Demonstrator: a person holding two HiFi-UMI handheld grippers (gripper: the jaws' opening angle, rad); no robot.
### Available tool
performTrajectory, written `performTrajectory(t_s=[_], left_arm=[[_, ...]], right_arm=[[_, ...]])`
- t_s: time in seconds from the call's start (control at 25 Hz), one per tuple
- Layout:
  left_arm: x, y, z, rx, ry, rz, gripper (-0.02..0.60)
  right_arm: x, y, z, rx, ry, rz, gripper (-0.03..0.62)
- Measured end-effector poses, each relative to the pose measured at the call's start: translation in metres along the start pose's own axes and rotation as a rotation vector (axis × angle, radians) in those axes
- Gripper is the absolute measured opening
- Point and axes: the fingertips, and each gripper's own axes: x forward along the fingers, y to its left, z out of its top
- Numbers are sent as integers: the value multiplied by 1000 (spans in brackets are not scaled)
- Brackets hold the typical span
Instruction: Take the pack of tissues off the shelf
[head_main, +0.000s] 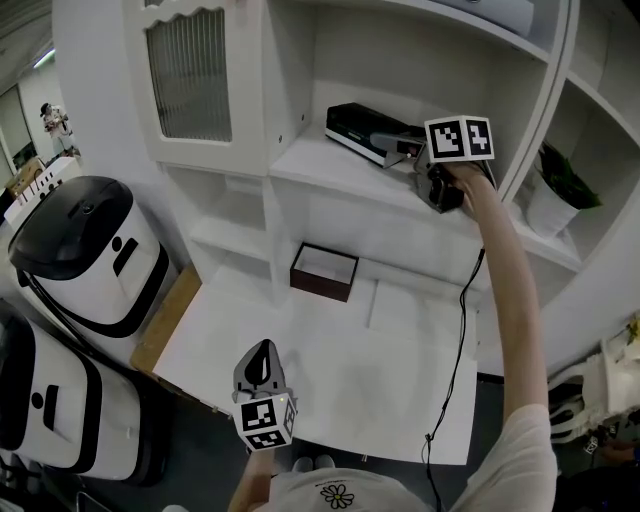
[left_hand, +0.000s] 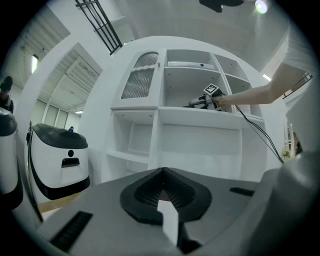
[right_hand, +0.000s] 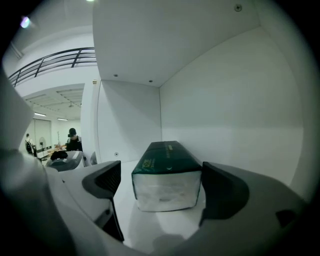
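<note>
Right gripper (right_hand: 161, 186) jaws stand spread, straddling the pack (right_hand: 166, 172) end, not squeezing yet; pack sits on the shelf (head_main: 330, 172), unlifted. Left gripper (left_hand: 161, 190) hangs clenched, empty.

Pack of tissues (right_hand: 167, 175): I see pale print along the top edge of its dark green wrapper, too small for me to read.
Cube (head_main: 459, 138) on the right gripper (right_hand: 162, 186): black-and-white square markers only, no letters or digits.
Cube (head_main: 265, 422) on the left gripper (left_hand: 161, 187): the same kind of markers, nothing to read.
Shirt (head_main: 338, 494): a flower drawing with a line of tiny print above it that I can't make out.
</note>
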Motion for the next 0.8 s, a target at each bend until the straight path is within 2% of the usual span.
performTrajectory(t_s=[0.12, 0.24, 0.4, 0.64, 0.8], left_arm=[[1, 3, -1, -3, 3, 7, 0], [3, 4, -1, -11, 5, 8, 0], [5, 2, -4, -19, 11, 4, 0], [5, 3, -6, -28, 11, 9, 0], [5, 1, -6, -29, 9, 10, 0]], right_arm=[[5, -5, 1, -15, 8, -37, 492], [10, -5, -1, -10, 32, -27, 488], [15, -10, -10, 62, 81, -19, 477], [21, -11, -16, 54, 140, -41, 477], [21, -12, -15, 51, 138, -55, 432]])
